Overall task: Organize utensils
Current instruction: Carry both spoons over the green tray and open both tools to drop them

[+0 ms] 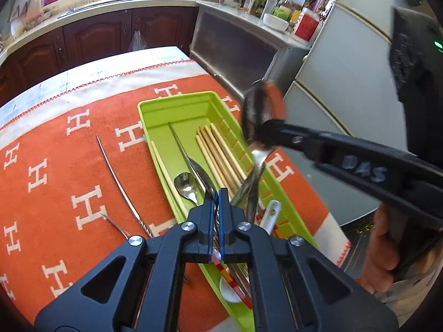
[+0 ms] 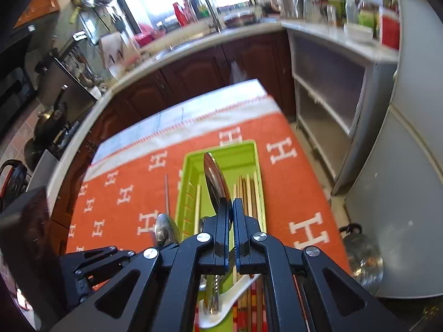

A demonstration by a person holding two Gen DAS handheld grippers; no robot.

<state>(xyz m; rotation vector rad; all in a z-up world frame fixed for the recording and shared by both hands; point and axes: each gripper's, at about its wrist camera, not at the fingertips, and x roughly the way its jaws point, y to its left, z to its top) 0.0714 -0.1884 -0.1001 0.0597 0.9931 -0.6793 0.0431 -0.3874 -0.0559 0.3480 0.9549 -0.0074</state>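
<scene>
A green utensil tray point(image 1: 177, 105) lies on an orange cloth with white H marks and also shows in the right wrist view point(image 2: 191, 163). It holds wooden chopsticks point(image 1: 218, 152), a metal spoon point(image 1: 186, 184) and a white spoon point(image 1: 270, 214). My right gripper point(image 2: 232, 207) is shut on a large metal spoon point(image 2: 216, 179) and holds it above the tray; in the left wrist view the gripper point(image 1: 265, 132) and this spoon point(image 1: 256, 110) show over the tray's right side. My left gripper point(image 1: 216, 197) is shut on a small metal spoon point(image 2: 166, 228) above the tray's near part.
A thin metal chopstick point(image 1: 117, 177) and another metal utensil point(image 1: 116, 225) lie on the cloth point(image 1: 55, 152) left of the tray. A kitchen counter with a sink point(image 2: 193, 38) runs behind the table. A grey shelf unit point(image 2: 332, 88) and a fridge point(image 2: 401, 166) stand at the right.
</scene>
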